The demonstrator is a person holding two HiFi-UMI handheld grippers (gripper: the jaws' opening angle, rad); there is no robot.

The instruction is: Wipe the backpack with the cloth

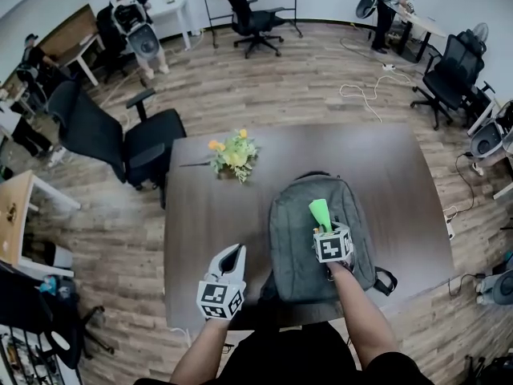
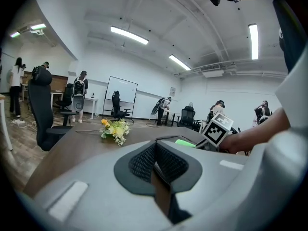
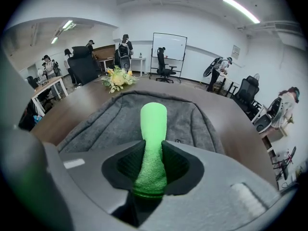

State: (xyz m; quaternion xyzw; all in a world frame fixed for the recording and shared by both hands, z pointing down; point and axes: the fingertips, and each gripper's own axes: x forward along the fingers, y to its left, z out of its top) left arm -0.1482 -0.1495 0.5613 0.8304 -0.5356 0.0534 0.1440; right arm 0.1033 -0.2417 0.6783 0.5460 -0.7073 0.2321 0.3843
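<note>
A grey backpack (image 1: 317, 235) lies flat on the dark table (image 1: 200, 215), near its front edge. My right gripper (image 1: 325, 219) hovers over the backpack's middle, shut on a rolled green cloth (image 1: 320, 212) that sticks out past the jaws. In the right gripper view the cloth (image 3: 152, 146) points forward over the backpack (image 3: 192, 124). My left gripper (image 1: 234, 255) is to the left of the backpack above the table, its jaws closed with nothing between them. From the left gripper view the cloth (image 2: 185, 142) shows as a green strip on the backpack.
A small bunch of yellow flowers (image 1: 233, 156) lies on the table beyond the backpack. A black office chair (image 1: 120, 139) stands at the table's left side. Other chairs, desks and several people are farther off on the wooden floor.
</note>
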